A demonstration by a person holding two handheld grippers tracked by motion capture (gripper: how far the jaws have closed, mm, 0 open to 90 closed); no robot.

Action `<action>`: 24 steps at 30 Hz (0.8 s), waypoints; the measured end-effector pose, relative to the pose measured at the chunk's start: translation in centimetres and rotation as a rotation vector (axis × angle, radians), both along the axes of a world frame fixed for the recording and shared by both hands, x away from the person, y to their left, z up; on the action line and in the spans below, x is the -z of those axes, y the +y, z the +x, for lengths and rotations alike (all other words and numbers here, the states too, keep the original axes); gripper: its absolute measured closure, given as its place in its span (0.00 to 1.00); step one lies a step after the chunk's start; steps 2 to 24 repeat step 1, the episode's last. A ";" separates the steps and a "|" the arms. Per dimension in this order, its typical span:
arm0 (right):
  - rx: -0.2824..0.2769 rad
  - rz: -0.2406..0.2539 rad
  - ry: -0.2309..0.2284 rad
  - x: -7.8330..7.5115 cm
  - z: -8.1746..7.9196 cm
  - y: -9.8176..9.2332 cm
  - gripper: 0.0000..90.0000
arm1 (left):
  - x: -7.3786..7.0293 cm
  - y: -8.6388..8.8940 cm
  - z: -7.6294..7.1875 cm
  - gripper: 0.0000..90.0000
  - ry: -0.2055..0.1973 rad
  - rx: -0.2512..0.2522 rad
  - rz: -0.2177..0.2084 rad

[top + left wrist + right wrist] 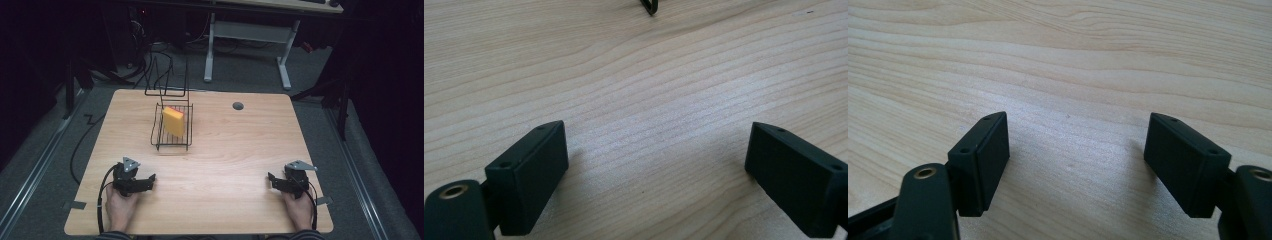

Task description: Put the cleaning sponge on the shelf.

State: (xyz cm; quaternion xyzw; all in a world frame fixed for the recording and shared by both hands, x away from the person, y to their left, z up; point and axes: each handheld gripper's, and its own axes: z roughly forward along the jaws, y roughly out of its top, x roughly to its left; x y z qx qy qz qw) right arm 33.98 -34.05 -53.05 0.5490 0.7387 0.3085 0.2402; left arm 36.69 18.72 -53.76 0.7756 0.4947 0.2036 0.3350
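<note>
L gripper, R gripper near table front edge; jaws apart.

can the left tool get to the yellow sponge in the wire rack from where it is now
Probably yes. The left tool is open and empty, with bare table up to the wire rack; the yellow sponge leans inside, open from above.

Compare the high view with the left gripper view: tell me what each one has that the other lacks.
High view alone: the yellow sponge standing in the black wire rack, the right gripper, both hands, the floor and a desk frame beyond. Left gripper view alone: a close look at the left gripper, open over bare wood, nothing between its jaws. Both: the wooden table and the left gripper.
</note>
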 end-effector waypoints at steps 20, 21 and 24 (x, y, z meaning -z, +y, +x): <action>0.000 0.000 0.000 0.0 0.0 0.0 0.30 | 0.0 0.0 0.0 0.12 0.000 0.000 0.000; 0.000 0.000 0.000 0.0 0.0 0.0 0.30 | 0.0 0.0 0.0 0.12 0.000 0.000 0.000; 0.000 0.000 0.000 0.0 0.0 0.0 0.30 | 0.0 0.0 0.0 0.12 0.000 0.000 0.000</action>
